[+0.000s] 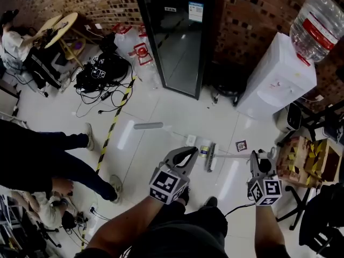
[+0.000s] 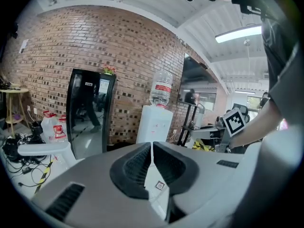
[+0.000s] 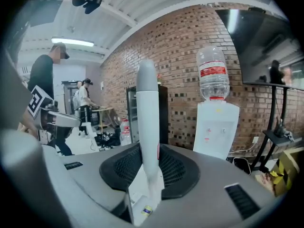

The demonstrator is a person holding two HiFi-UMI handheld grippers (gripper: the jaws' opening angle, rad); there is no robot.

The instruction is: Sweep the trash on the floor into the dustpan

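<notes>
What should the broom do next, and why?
Probably slide the broom head rightward past the small square scrap, ready to pull it back. The right gripper is shut on the broom handle. The scrap lies on the floor to the right of the head, apart from it and not yet swept.

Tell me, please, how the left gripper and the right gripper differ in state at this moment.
The right gripper is shut on the broom handle, which passes between its jaws; the left gripper has its jaws together with nothing between them. In the head view the left gripper leans towards the right, while the right gripper points straight ahead. Both carry a marker cube.
</notes>
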